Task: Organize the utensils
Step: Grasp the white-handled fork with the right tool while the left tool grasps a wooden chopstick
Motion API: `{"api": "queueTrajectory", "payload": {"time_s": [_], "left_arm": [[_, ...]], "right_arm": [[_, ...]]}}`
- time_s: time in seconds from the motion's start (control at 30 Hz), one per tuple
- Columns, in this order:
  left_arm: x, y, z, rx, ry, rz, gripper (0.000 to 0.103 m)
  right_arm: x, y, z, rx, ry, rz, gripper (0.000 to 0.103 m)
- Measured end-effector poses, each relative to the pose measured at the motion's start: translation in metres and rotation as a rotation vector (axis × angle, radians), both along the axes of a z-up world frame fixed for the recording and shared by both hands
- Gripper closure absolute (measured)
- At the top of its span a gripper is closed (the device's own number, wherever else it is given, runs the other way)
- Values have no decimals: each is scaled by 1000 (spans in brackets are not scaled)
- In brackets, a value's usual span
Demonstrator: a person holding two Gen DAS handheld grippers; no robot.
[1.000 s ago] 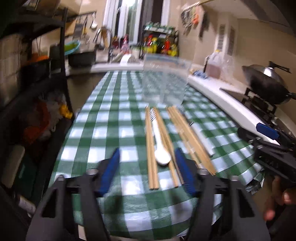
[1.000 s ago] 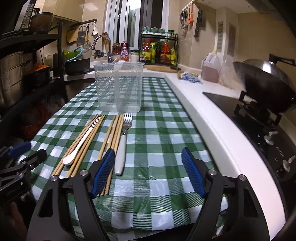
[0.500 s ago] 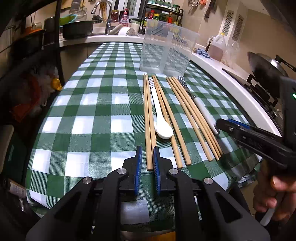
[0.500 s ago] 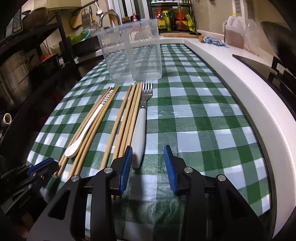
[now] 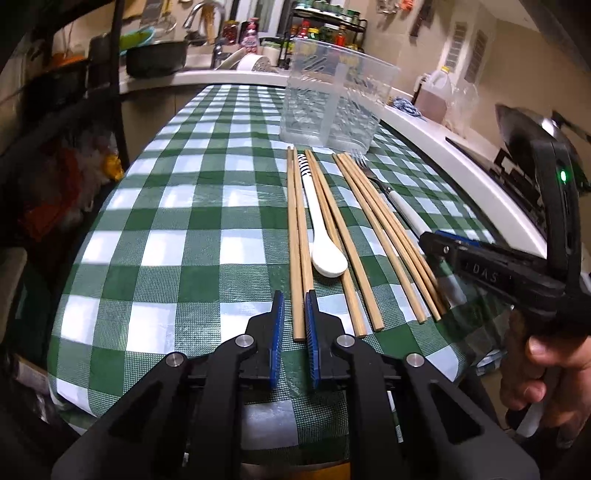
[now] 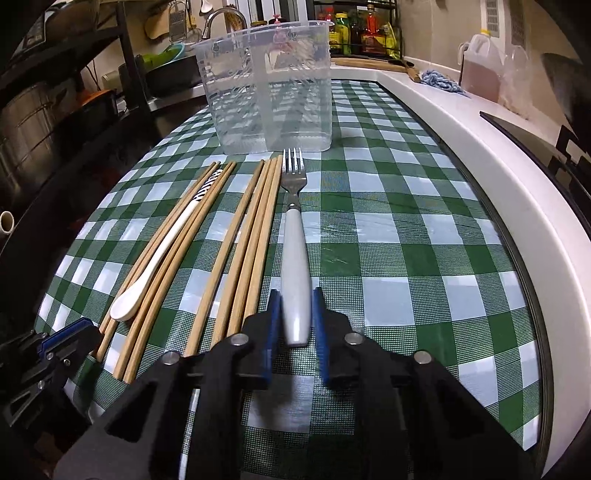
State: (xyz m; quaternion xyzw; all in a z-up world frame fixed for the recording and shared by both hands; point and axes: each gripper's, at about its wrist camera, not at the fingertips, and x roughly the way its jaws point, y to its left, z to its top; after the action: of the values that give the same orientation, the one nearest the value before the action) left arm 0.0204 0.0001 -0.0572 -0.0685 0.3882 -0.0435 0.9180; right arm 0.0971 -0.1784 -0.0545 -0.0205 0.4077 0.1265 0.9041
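We had both grippers down low at the near edge of the table, pointing straight along the row of utensils. Our left gripper [image 5: 294, 301] had its blue pads narrowed around the near ends of the leftmost chopstick pair [image 5: 297, 236]; one stick end sat right in the gap, but we couldn't really tell if the pads were pressing on it or just framing it. Our right gripper [image 6: 294, 299] was closed in around the butt of the fork [image 6: 294, 258], pads right against the white handle on both sides, though whether it was truly clamped wasn't clear from that angle. From the left wrist view you could see our right hand [image 5: 546, 369] wrapped around the grip of the right tool, with a green light glowing on its body.

The utensils all lay flat and roughly parallel: the chopstick pair, then a white spoon [image 5: 323, 236] with a striped handle end, bowl toward us, more chopsticks [image 5: 384, 236] beside it, and the fork furthest right with tines pointing away. Just past their far tips stood a clear plastic container [image 6: 266, 92] split into two compartments.

Everything sat on a green and white checked tablecloth [image 6: 388, 258]. A white countertop [image 6: 498, 177] ran along the right side, with a jug of brownish liquid [image 6: 480, 66] on it, and a rack of bottles [image 6: 362, 33] stood further back.
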Motion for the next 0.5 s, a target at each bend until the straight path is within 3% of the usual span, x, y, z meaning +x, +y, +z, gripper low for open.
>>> {"api": "queueTrajectory", "payload": {"time_s": [0.23, 0.37, 0.43, 0.5], "left_arm": [[0, -3, 1, 45, -18, -3, 91], [0, 1, 1, 52, -27, 7, 98], [0, 2, 0, 42, -25, 2, 98], [-1, -1, -1, 56, -28, -3, 98]], "right_arm": [[-8, -9, 2, -3, 38, -35, 86], [-22, -17, 3, -3, 81, -92, 85], [-27, -17, 4, 3, 88, -97, 83], [-27, -14, 3, -7, 85, -90, 70]]}}
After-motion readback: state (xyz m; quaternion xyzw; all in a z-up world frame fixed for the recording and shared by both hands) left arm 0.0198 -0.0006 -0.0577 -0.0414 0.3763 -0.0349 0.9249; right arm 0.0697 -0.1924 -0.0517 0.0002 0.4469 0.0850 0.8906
